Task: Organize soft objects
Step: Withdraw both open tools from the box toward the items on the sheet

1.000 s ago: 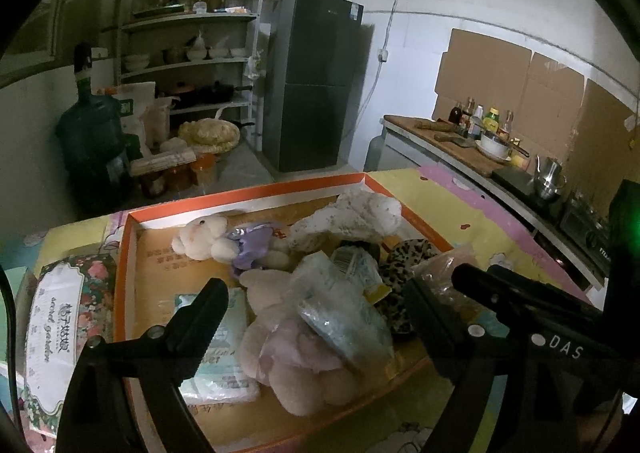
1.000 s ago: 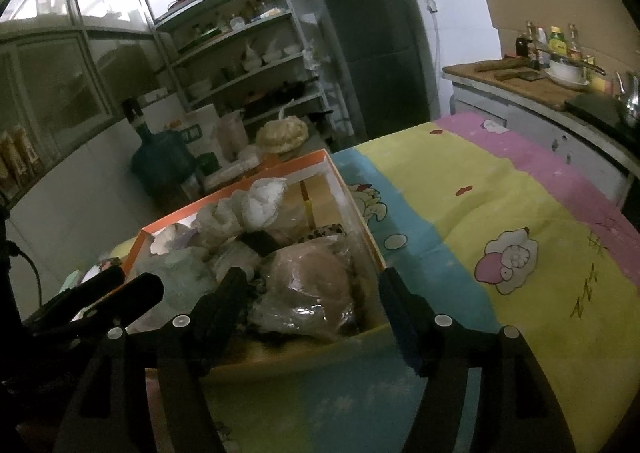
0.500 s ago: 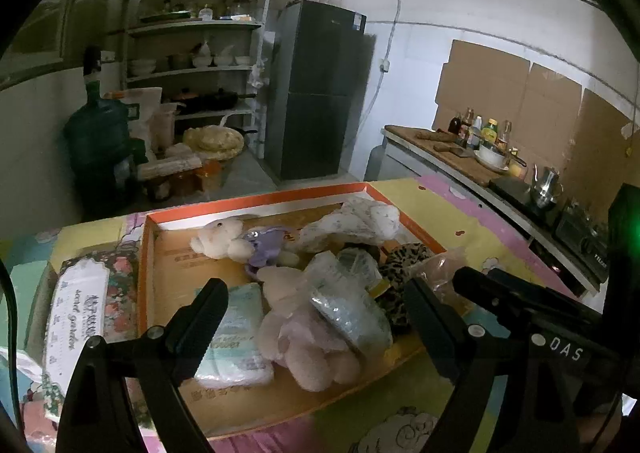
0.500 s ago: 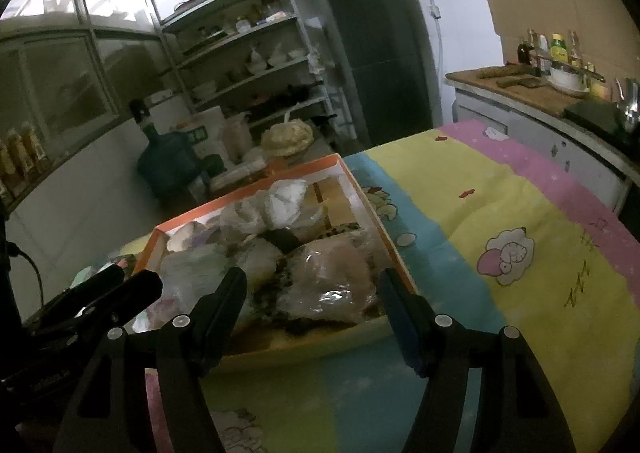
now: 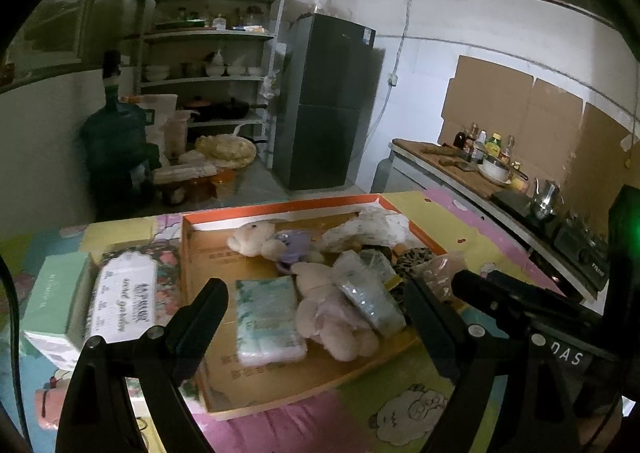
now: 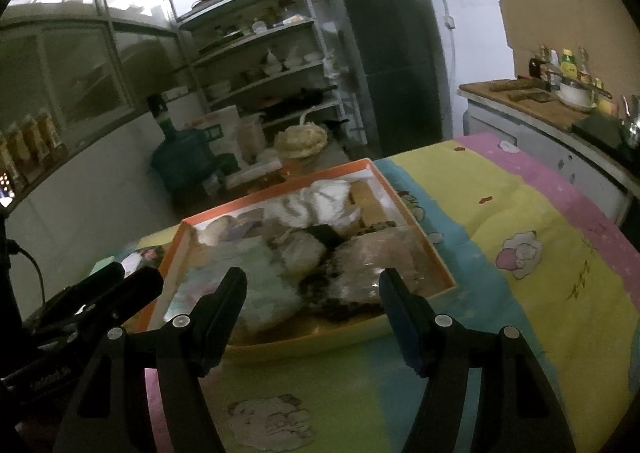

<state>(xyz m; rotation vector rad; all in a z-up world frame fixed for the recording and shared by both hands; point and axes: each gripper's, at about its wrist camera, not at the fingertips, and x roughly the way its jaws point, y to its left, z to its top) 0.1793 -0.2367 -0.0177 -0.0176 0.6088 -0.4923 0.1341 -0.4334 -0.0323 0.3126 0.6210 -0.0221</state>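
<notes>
An orange-rimmed cardboard box [image 5: 280, 210] [image 6: 440, 259] lies on the bed, filled with soft things. Inside are a white plush [image 5: 252, 239], a purple plush [image 5: 294, 243], a pale pink plush [image 5: 332, 317], a pack of tissues [image 5: 266, 323], a clear plastic bag [image 5: 370, 299], a white crumpled cloth [image 5: 368, 227] [image 6: 316, 205] and a leopard-print item [image 5: 416, 257]. My left gripper [image 5: 316, 303] hovers open above the box's near side, holding nothing. My right gripper [image 6: 312, 291] stands open over the near rim, also empty; it shows at the right of the left wrist view.
Left of the box lie a floral tissue pack [image 5: 126, 299] and a mint-green carton [image 5: 54, 309]. The bed carries a cartoon-print sheet [image 6: 500, 213]. Beyond stand a shelf rack [image 5: 212, 69], a dark fridge [image 5: 328, 109], a water jug [image 5: 112, 141] and a kitchen counter [image 5: 472, 169].
Both grippers have drawn back and risen a little, so the box looks smaller and farther off and more bedsheet shows in front. Both jaws stay equally wide; nothing in the box moved.
</notes>
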